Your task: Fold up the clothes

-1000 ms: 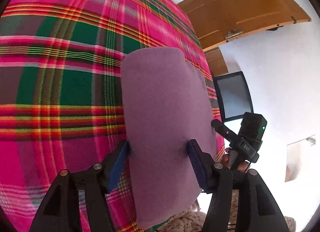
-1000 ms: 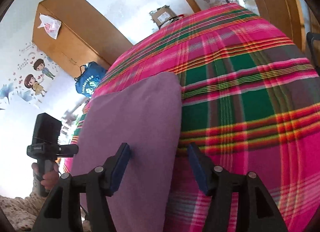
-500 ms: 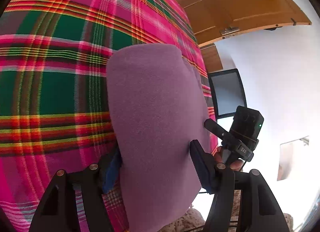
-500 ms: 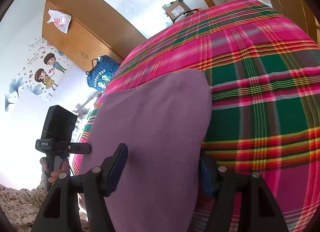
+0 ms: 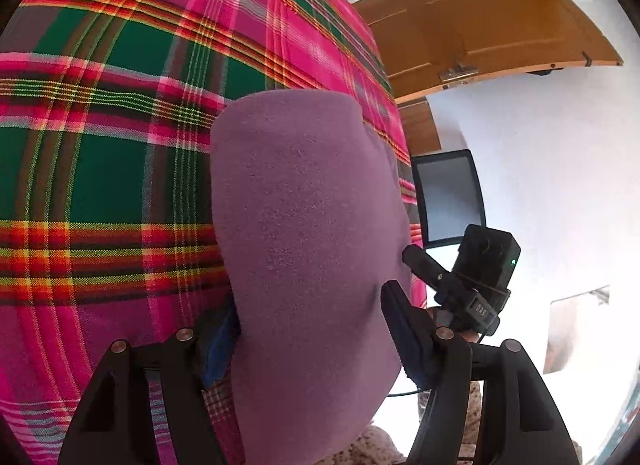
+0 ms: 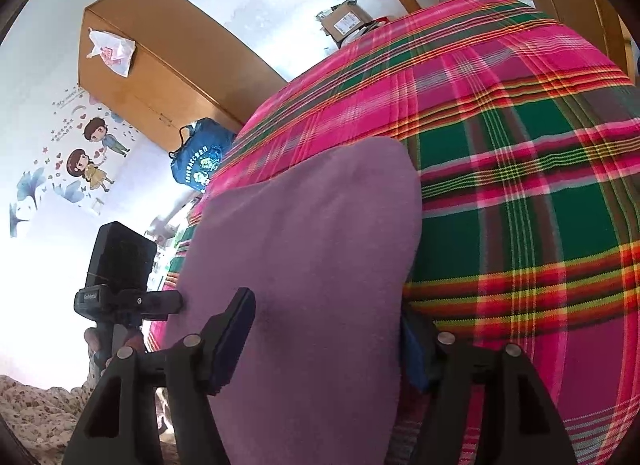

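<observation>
A folded purple garment [image 5: 304,233] lies on the pink and green plaid bedcover [image 5: 100,185]. It also shows in the right wrist view [image 6: 312,265]. My left gripper [image 5: 312,329] is open, its jaws astride the garment's near edge, the left blue pad partly under the cloth. My right gripper [image 6: 328,337] is open too, straddling the same near edge from the other side, its right pad tucked under the cloth. Each gripper shows in the other's view: the right one [image 5: 476,277] and the left one [image 6: 120,277].
The plaid bedcover [image 6: 520,185] spreads far behind the garment. A wooden door [image 5: 480,25] and a dark screen [image 5: 448,197] stand beyond the bed. A wooden cabinet [image 6: 160,65], a blue bag [image 6: 200,157] and a cardboard box [image 6: 348,21] sit at the far side.
Both grippers have moved forward onto the garment's near edge. The cloth now covers each inner-side pad, and the garment fills more of both views.
</observation>
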Demonstrator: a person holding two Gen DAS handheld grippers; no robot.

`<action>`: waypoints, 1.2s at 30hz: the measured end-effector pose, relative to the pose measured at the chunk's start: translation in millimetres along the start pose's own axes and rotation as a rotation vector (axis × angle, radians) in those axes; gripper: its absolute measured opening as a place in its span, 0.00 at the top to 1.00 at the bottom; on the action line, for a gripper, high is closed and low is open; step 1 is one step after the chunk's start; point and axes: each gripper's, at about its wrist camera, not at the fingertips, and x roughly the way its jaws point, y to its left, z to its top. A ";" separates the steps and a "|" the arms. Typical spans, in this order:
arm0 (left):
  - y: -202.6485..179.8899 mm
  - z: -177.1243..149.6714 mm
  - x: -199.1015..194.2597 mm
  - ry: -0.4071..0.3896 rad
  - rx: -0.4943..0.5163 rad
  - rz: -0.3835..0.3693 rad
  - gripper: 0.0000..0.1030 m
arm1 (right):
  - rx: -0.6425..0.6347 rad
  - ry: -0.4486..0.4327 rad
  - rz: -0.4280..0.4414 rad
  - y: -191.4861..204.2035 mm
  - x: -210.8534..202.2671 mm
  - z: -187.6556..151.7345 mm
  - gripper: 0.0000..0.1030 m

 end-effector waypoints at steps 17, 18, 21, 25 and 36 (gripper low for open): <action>-5.4 3.8 -12.0 -0.029 0.013 0.024 0.60 | -0.066 -0.023 -0.132 35.3 1.5 -0.4 0.73; -6.6 5.0 -13.7 -0.034 0.014 0.023 0.60 | -0.068 -0.028 -0.125 38.6 0.8 0.4 0.73; -7.8 10.6 -25.3 -0.060 0.024 0.020 0.60 | -0.079 -0.038 -0.111 47.3 2.7 6.6 0.73; -6.5 20.8 -42.5 -0.097 0.025 0.026 0.60 | -0.091 -0.043 -0.085 60.6 14.1 20.3 0.73; 23.0 55.1 -110.1 -0.230 -0.060 0.085 0.61 | -0.142 0.009 -0.006 97.4 75.6 64.0 0.74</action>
